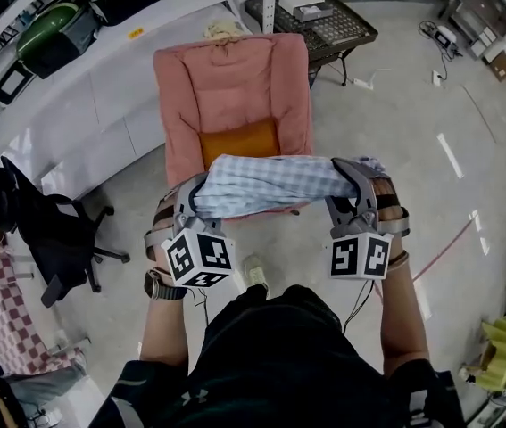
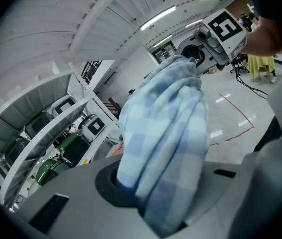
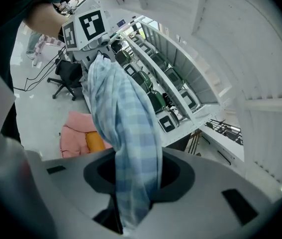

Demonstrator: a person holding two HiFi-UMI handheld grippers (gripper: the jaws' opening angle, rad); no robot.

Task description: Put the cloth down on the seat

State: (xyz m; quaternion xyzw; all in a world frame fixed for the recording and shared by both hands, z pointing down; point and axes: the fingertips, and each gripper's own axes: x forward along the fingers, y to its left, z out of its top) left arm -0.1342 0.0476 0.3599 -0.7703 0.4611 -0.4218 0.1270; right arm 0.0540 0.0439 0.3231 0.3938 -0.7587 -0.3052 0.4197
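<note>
Cloth (image 1: 266,184): limp blue-white check, slung as a sagging band between left gripper (image 1: 192,201) and right gripper (image 1: 352,185), each set of jaws pinched on a bunched end. It hangs at 6 o'clock of the orange cushion (image 1: 239,141), over the front edge of the quilted pink seat (image 1: 178,163). Risk: released here, it likely slides off the edge.

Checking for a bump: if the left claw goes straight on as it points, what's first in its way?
Probably the pink chair's seat, beside the orange cushion, though depth is hard to judge.

The left tongs (image 1: 194,200) and right tongs (image 1: 349,182) hold the checked cloth (image 1: 266,184) stretched over the pink seat (image 1: 235,87).
</note>
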